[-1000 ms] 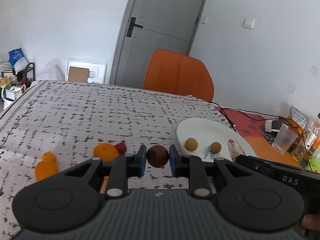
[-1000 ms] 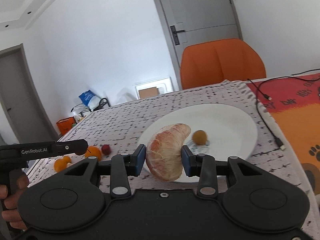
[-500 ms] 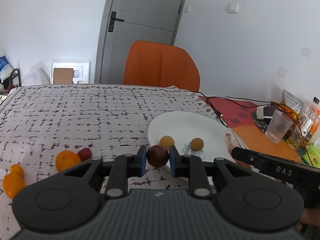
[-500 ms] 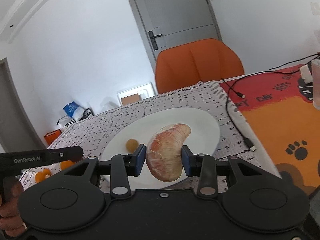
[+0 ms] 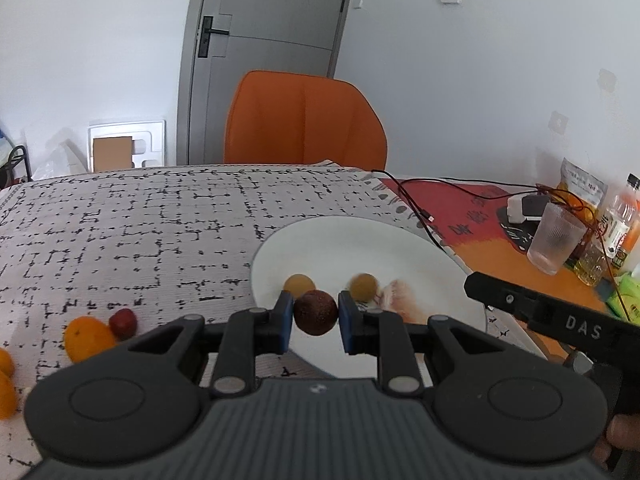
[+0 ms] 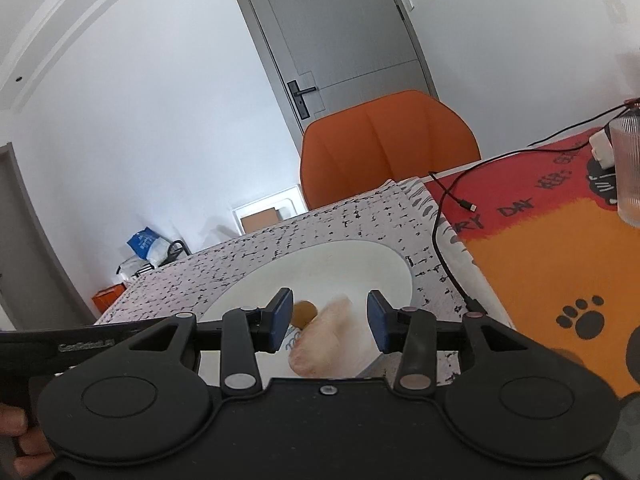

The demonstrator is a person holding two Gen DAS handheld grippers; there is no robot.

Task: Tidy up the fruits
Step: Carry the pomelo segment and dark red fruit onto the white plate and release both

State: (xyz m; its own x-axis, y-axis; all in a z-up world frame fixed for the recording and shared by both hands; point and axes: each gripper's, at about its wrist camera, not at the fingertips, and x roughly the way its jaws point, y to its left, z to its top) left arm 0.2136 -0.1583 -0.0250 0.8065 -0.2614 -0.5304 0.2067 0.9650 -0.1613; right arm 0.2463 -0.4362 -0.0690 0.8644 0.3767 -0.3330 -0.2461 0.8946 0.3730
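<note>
Bright, even daylight, fisheye bend at my edges.
Around the white plate [image 5: 400, 240] I see soft shadows; the pale fruit segment [image 6: 324, 332] on it smears with motion blur.

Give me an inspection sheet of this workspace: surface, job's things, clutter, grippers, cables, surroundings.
Surface: table under a patterned cloth; red-orange mat beside it.
Job's things: white plate holds two tan fruits and a pomelo wedge; oranges and a red fruit lie on the cloth.
Clutter: glass, bottles and a snack bag at the mat's far edge.
Grippers: left gripper shut on a dark round fruit; right gripper has just been opening, fingers clear of the wedge.
Cables: black cable across mat and cloth.
Surroundings: orange chair, grey door.
</note>
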